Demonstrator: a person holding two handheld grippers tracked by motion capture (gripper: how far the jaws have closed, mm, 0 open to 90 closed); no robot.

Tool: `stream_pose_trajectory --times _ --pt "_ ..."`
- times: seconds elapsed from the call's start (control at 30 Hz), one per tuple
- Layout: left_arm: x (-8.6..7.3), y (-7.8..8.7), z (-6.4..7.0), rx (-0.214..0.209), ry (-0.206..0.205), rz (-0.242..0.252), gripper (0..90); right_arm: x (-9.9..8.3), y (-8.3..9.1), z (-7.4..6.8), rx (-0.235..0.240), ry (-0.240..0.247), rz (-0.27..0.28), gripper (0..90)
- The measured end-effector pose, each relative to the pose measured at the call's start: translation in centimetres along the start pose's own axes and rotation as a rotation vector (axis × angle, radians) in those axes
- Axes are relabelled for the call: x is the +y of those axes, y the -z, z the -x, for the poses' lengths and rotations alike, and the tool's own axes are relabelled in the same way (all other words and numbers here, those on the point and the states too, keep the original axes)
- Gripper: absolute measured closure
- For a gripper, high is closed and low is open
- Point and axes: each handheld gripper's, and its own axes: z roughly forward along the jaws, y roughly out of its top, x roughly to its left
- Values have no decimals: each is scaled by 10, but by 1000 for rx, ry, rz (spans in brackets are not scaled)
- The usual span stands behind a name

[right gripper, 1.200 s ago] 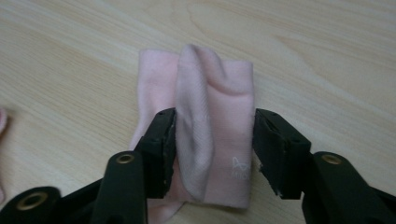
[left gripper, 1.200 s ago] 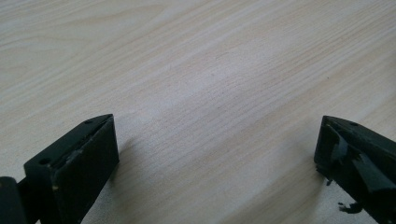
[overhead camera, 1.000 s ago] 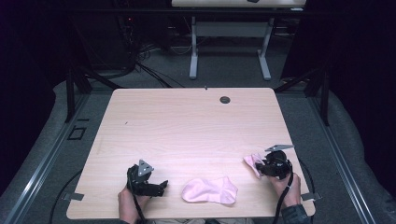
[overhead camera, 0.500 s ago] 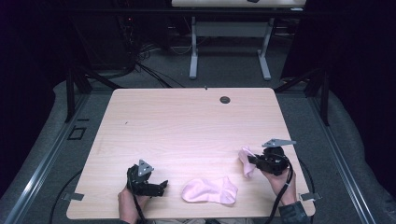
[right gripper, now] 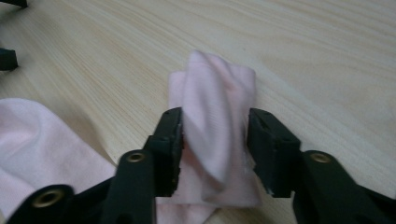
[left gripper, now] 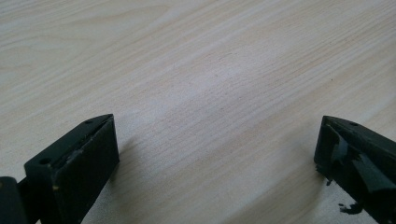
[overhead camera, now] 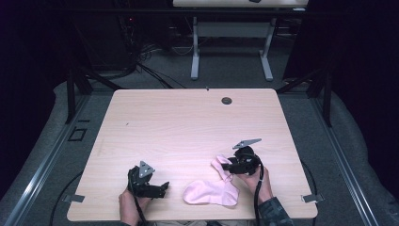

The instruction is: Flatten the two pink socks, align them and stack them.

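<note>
Jaws of our right gripper [right gripper: 215, 135] pinch the bunched end of the pink sock [right gripper: 217, 107] between them, while our left gripper [left gripper: 215, 154] gapes wide over bare table [left gripper: 196, 70].

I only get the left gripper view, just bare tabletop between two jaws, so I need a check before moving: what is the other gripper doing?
Observer: The right gripper is shut on one end of a pink sock, bunching the cloth between its jaws.
Operator: Where is the rest of the sock?
Observer: It lies flat near the table's front edge, between the two grippers.
Operator: Is my left gripper touching it?
Observer: No. The left gripper rests open on the wood, apart from the sock's near end.
</note>
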Motion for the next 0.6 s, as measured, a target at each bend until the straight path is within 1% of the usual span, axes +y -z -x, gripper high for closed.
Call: stream_pose_trajectory --times 0.03,0.1,0.13,0.17,0.23,0.27,0.3,0.33,0.37,0.4,0.43,0.5,0.57,0.6 --pt "0 0 0 0 -1 -1 0 -2 1 0 -7 -4 4 516" --pt "0 0 0 0 -2 -1 0 -4 9 1 -28 9 14 451" --pt "0 0 0 0 -2 0 0 -5 18 1 -43 18 28 446" --pt "0 0 -1 -1 -3 0 0 -5 18 1 -43 18 28 446" --pt "1 0 -1 -4 -5 -6 0 -6 25 2 -47 34 28 461" --pt "3 0 -1 -5 -7 -14 1 -7 25 3 -49 43 18 473" --pt "4 0 -1 -3 -5 -8 2 -8 24 3 -49 44 -1 500" --pt "6 1 -1 -14 -6 -11 2 -9 21 4 -43 46 -3 522" --pt "8 2 0 -19 -8 -11 2 -12 17 6 -47 39 -7 589" --pt "10 3 0 -23 -10 -6 2 -13 15 7 -39 32 -8 637" --pt "14 4 1 -29 -10 -2 2 -14 13 9 -30 29 -13 706" --pt "19 6 1 -42 -14 -4 5 -17 11 12 -3 -3 12 810" --pt "22 7 1 -54 -17 -2 16 -16 15 13 5 -6 40 840" --pt "25 8 1 -59 -17 3 21 -15 17 12 7 -6 46 845"
